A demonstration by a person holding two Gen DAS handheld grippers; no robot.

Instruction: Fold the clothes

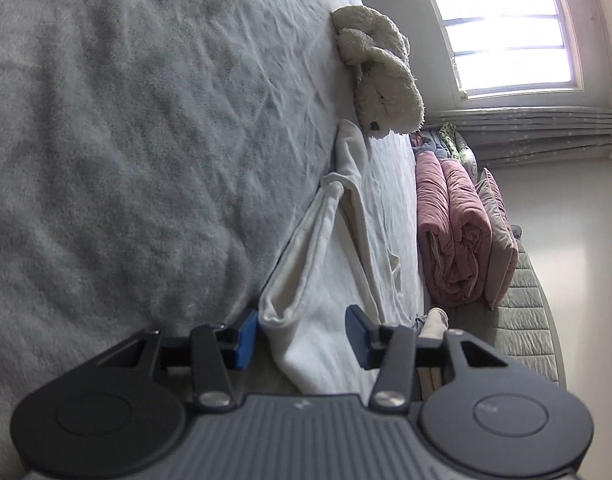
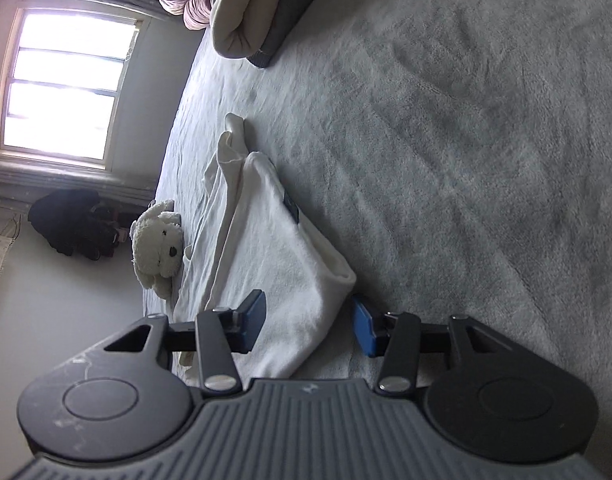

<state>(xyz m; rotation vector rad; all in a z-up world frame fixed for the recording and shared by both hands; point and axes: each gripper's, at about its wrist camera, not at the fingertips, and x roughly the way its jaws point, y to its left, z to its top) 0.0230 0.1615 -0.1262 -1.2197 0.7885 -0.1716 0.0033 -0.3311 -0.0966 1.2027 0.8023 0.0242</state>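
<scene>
A: What is shown in the left wrist view?

B: The left gripper (image 1: 302,334) is seen with its blue-padded jaws spread wide, a folded edge of the cream-white soft fabric garment (image 1: 338,248) lying between them, not clamped. The garment is stretched over the grey fleecy bed cover (image 1: 126,140). A cream plush toy dog (image 1: 380,76) is seen just beyond it, and a rolled pink quilt (image 1: 454,232) farther off, below a bright window (image 1: 506,28).

A: And in the right wrist view?

B: The right gripper (image 2: 310,326) is likewise held wide open, a corner of the same garment (image 2: 274,256) lying between the jaws, ungripped. A small dark label (image 2: 292,208) is seen on the cloth, with the plush dog (image 2: 158,246) beside it.
</scene>
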